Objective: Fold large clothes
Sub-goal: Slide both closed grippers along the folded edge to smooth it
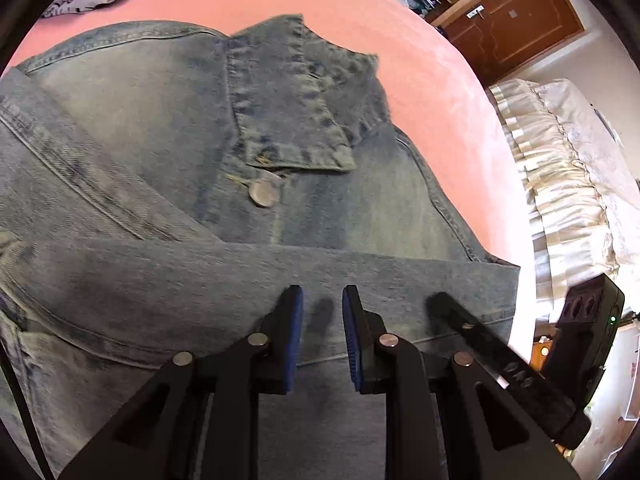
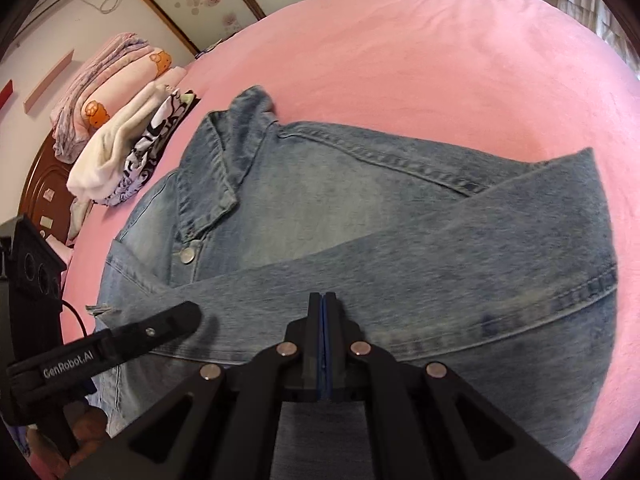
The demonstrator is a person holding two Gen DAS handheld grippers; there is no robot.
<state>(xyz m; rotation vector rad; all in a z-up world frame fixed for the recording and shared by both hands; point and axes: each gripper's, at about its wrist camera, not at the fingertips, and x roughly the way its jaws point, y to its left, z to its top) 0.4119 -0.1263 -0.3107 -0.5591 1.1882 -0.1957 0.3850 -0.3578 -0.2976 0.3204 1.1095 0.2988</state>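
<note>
Here the pink bed [image 2: 440, 60] fills both views, and the denim jacket [image 2: 320, 208] lies spread across it in the middle of each frame, collar toward the upper left in the right wrist view. One sleeve [image 2: 440, 248] is already laid across the body from right to lower left, so the fold looks begun; the hem halves and the other sleeve seem left to do. The left gripper [image 1: 322, 300] hovers at the lower centre over that sleeve, jaws slightly parted with nothing between them. The right gripper [image 2: 323, 304] has its jaws pressed together, empty. A metal button [image 1: 262, 193] shows below the collar. The jacket's lower part is cut off behind both grippers, and whether either tip touches the cloth is unclear.
</note>
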